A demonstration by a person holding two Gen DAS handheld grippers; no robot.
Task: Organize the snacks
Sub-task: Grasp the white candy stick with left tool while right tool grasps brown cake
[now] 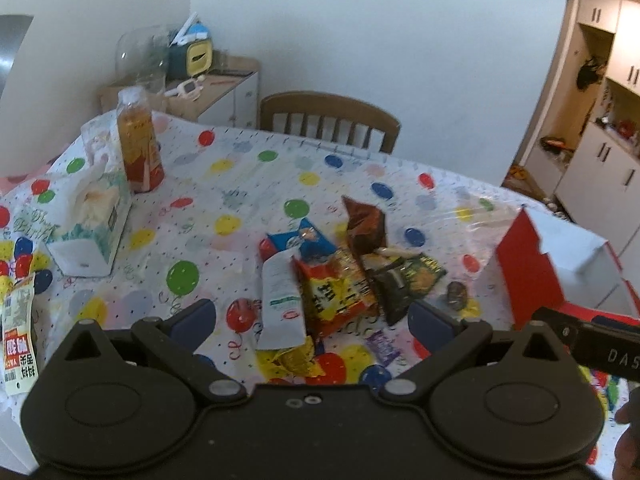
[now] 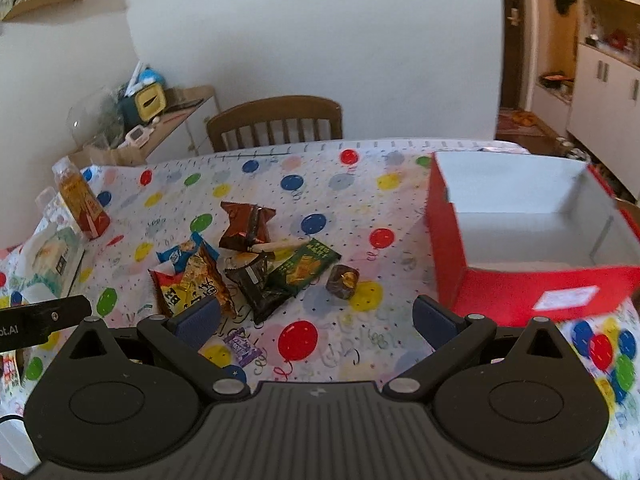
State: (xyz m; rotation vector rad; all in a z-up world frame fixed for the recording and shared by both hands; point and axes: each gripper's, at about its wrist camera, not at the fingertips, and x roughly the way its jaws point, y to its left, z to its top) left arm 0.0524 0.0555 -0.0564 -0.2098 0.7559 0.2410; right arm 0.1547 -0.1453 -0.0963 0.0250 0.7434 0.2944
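Note:
A pile of snack packets lies mid-table: a white tube packet (image 1: 280,300), an orange-yellow packet (image 1: 334,292) (image 2: 192,284), a blue packet (image 1: 302,240), a brown packet (image 1: 366,224) (image 2: 246,226), a black-green packet (image 1: 408,280) (image 2: 292,276), a small brown wrapped sweet (image 2: 342,280) and a small purple sachet (image 2: 242,346). A red box (image 2: 528,292) (image 1: 532,276) with a white inside stands open at the right. My left gripper (image 1: 312,320) is open just before the pile. My right gripper (image 2: 316,320) is open, between the pile and the box.
An orange drink bottle (image 1: 138,140) and a tissue box (image 1: 94,220) stand at the left of the balloon-print tablecloth (image 2: 360,208). A labelled packet (image 1: 18,344) lies at the left edge. A wooden chair (image 1: 328,118) stands behind the table.

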